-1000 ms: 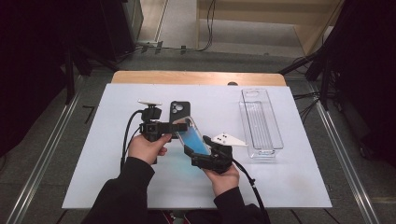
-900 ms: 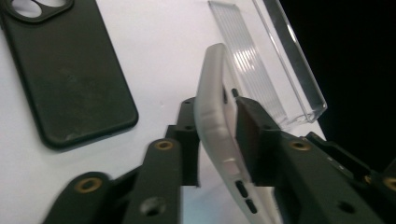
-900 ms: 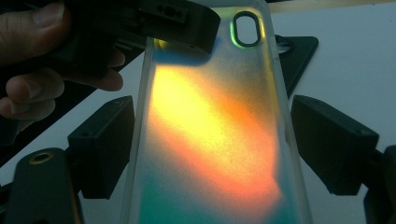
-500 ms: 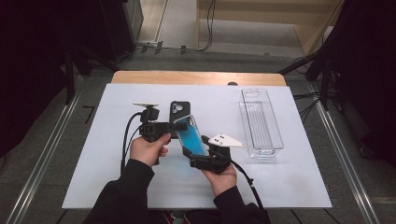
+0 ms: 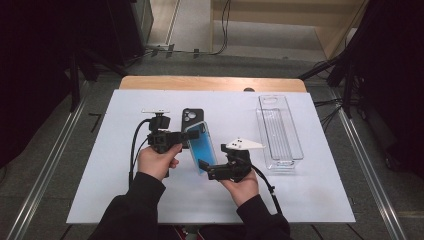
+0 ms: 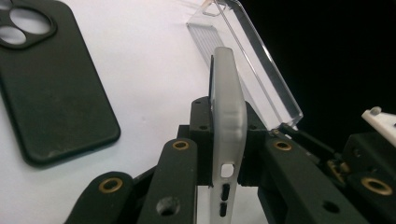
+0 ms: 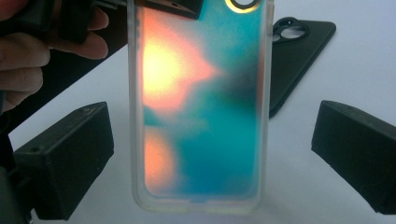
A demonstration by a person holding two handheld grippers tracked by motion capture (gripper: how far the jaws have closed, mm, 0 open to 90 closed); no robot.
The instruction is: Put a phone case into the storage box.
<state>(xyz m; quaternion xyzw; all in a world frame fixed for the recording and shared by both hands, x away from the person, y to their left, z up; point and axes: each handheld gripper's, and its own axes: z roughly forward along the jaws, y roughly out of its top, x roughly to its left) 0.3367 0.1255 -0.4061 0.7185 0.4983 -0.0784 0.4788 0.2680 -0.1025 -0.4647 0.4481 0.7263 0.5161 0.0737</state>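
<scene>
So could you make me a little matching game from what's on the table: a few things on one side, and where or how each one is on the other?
Things:
1. blue phone case
2. black phone case
3. clear tray
4. right claw

States:
A. lying flat on the white table
B. jaws apart, pressing on nothing
C. pinched on edge in the left claw
D. standing off to the right side

Pairs: 1-C, 2-A, 3-D, 4-B
</scene>
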